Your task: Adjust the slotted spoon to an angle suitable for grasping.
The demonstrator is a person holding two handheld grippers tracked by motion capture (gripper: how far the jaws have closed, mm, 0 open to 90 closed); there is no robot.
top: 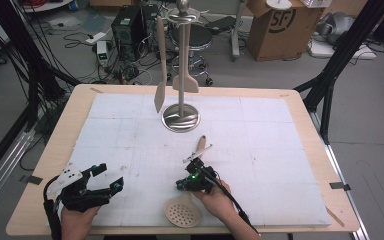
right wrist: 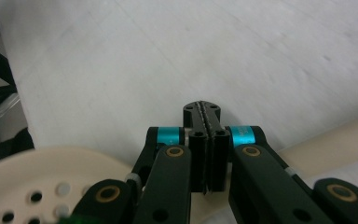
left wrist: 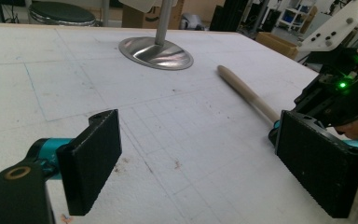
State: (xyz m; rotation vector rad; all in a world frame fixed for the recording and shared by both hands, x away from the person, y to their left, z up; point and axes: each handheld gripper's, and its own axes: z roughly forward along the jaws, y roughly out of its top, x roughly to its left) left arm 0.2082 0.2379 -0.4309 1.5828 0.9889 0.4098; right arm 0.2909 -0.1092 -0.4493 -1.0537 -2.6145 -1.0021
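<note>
A beige slotted spoon (top: 182,212) lies on the white mat, its perforated head near the front edge and its handle (top: 200,145) pointing toward the stand. My right gripper (top: 195,179) sits over the middle of that handle. In the right gripper view its jaws (right wrist: 205,112) are pressed together with nothing between the pads, and the spoon's head (right wrist: 42,182) and handle (right wrist: 335,140) pass beneath them. My left gripper (top: 108,177) rests at the front left, open and empty (left wrist: 196,154); the left gripper view looks toward the spoon's handle (left wrist: 247,91) and the right gripper (left wrist: 340,93).
A metal utensil stand (top: 181,118) rises at the mat's far middle, with two wooden spatulas (top: 160,65) hanging from its top; its round base (left wrist: 156,52) is in the left gripper view. The wooden table's rim (top: 55,145) borders the mat. Boxes, cables and a stool lie on the floor beyond.
</note>
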